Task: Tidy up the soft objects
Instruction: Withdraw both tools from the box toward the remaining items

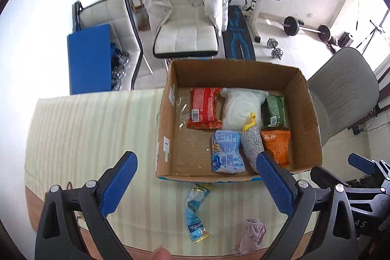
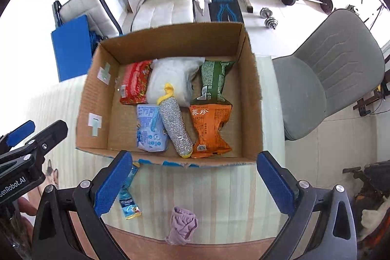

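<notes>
Both tools hover released above a striped tabletop [image 2: 219, 187], the left tool [image 1: 195, 182] and right tool [image 2: 195, 179] with jaws spread wide and empty. Between them, outside the cardboard box [image 2: 251, 101], a light-blue packet [image 1: 196, 213] lies left of a crumpled lilac cloth [image 2: 182, 226]. Inside the box sit red, white, green, blue and orange packs and a silver sponge [image 2: 176, 126].

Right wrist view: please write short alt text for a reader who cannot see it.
An open cardboard box on a striped table holds six soft packets. The open right gripper hovers before it, above a crumpled purple cloth and a blue sachet outside the box.
</notes>
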`<state>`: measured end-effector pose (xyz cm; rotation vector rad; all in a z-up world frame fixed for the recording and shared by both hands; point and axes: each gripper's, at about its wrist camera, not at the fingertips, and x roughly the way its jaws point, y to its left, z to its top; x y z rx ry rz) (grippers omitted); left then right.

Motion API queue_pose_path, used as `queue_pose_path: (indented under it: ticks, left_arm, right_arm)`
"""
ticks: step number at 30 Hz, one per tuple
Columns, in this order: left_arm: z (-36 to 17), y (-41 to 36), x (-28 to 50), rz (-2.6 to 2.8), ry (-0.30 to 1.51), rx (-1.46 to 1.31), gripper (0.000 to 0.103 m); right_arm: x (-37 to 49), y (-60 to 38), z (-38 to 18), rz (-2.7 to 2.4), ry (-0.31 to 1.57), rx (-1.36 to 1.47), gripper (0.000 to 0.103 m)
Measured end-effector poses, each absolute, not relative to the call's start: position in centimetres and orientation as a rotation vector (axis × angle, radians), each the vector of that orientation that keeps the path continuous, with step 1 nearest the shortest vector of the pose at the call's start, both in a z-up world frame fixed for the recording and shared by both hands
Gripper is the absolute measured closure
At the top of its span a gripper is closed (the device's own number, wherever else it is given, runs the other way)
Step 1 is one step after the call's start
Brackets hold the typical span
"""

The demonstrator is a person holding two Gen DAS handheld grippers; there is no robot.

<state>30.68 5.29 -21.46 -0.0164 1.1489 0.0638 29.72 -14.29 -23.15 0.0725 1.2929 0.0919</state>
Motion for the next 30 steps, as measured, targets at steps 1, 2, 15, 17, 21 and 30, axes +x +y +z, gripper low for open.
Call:
queue_pose_path:
  ticks: [1, 2, 15, 17, 21, 30]
  left_arm:
    - [-20.9, 5.2, 30.2, 0.062, 1.136, -0.014, 0.003]
    - [-20.3, 5.2, 29.8, 0.060, 1.125, -0.015, 0.003]
    - [-15.4, 4.9, 25.7, 0.144, 0.991, -0.003, 0.003]
    - [-16.1, 4.9, 25.1, 0.169, 0.992, 0.012, 0.003]
    - [-20.4, 5.1, 24.0, 0.210, 1.081, 0.069, 0.003]
    - [-37.3, 7.8, 22.3, 0.138, 1.538, -0.100, 0.003]
  right_arm:
    - [29.3, -14.4, -22.5, 0.092, 1.280, 0.074, 0.000]
    - [28.9, -14.5, -22.0, 0.094, 1.271, 0.075, 0.000]
    - [23.7, -15.7, -15.7, 0.111, 1.003, 0.097, 0.000]
    - [22.8, -15.6, -16.0, 0.105, 0.945, 0.062, 0.000]
    - [22.2, -15.1, -20.1, 0.101, 1.089, -0.048, 0.000]
    - [18.9, -15.4, -35.2, 0.166, 1.503, 0.146, 0.000]
